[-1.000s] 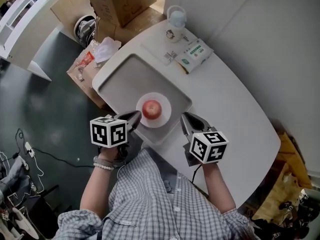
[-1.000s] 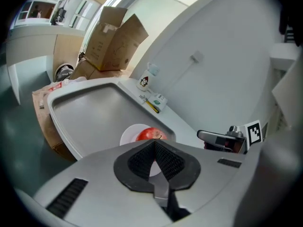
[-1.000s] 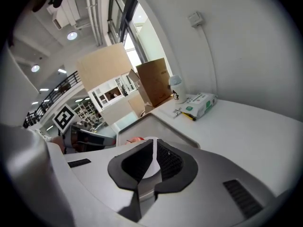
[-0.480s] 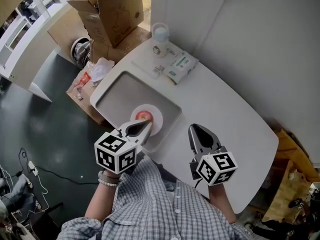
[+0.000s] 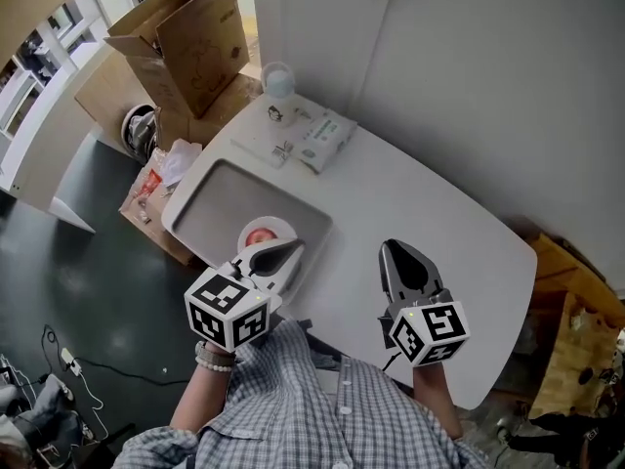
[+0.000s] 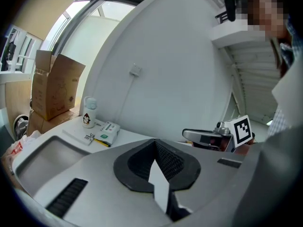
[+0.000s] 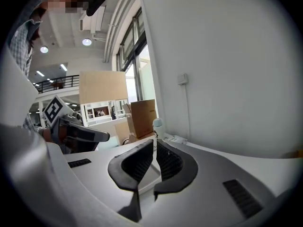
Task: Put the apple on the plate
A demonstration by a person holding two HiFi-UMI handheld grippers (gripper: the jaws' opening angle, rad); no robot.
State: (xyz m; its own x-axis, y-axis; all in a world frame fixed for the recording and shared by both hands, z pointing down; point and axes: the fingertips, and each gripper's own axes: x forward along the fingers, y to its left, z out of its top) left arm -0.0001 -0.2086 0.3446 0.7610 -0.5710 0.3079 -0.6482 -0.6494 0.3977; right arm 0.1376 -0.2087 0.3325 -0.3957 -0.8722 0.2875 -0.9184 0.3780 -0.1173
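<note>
A white table (image 5: pixel 430 203) spreads below both pairs of fingers. A cardboard box (image 5: pixel 190 42) stands far beyond the left gripper (image 5: pixel 293 249), off the table's far end. A grey tray (image 5: pixel 220 198) lies under and ahead of the left fingers (image 6: pixel 170 162), which are pressed together with nothing between them. The right gripper (image 5: pixel 398 249) hangs over bare tabletop, its fingers (image 7: pixel 135 164) closed and empty too. A wipes packet (image 5: pixel 325 140) lies well ahead, between the two grippers' lines. The plate (image 5: pixel 280 226) sits in the tray just beyond the left fingertips, with the apple (image 5: pixel 259 238) on it. A small bottle (image 5: pixel 279 81) stands farthest ahead.
</note>
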